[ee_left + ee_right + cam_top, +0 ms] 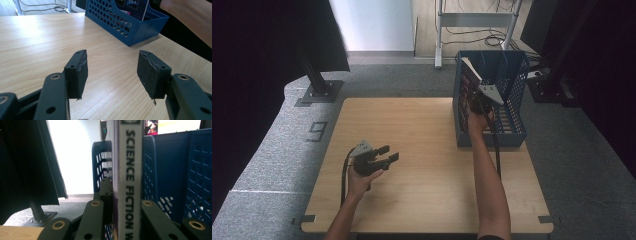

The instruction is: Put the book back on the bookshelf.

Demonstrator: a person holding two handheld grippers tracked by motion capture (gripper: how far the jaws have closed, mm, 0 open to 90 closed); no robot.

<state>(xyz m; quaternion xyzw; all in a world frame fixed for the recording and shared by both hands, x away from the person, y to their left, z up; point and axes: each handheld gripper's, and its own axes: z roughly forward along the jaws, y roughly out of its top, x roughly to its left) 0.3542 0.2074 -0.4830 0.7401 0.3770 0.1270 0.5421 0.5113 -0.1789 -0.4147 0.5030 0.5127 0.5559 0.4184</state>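
Note:
A blue perforated crate (pixel 516 107) stands at the table's far right. My right gripper (pixel 473 90) is over the crate's left side, shut on a thin book (pixel 471 68) held upright. In the right gripper view the book's white spine (pixel 130 182) reads "SCIENCE FICTION" and sits clamped between both jaws, with the crate wall (pixel 172 172) behind it. My left gripper (pixel 388 155) rests low over the table's left middle, open, with nothing between its pads (pixel 78 72). The left gripper view looks across bare wood toward the crate (pixel 125 23).
The wooden table (pixel 422 165) has free room across its middle and front. A black monitor stand (pixel 317 82) sits off the far left corner on grey carpet. A metal cart frame (pixel 439 35) and cables lie beyond the table.

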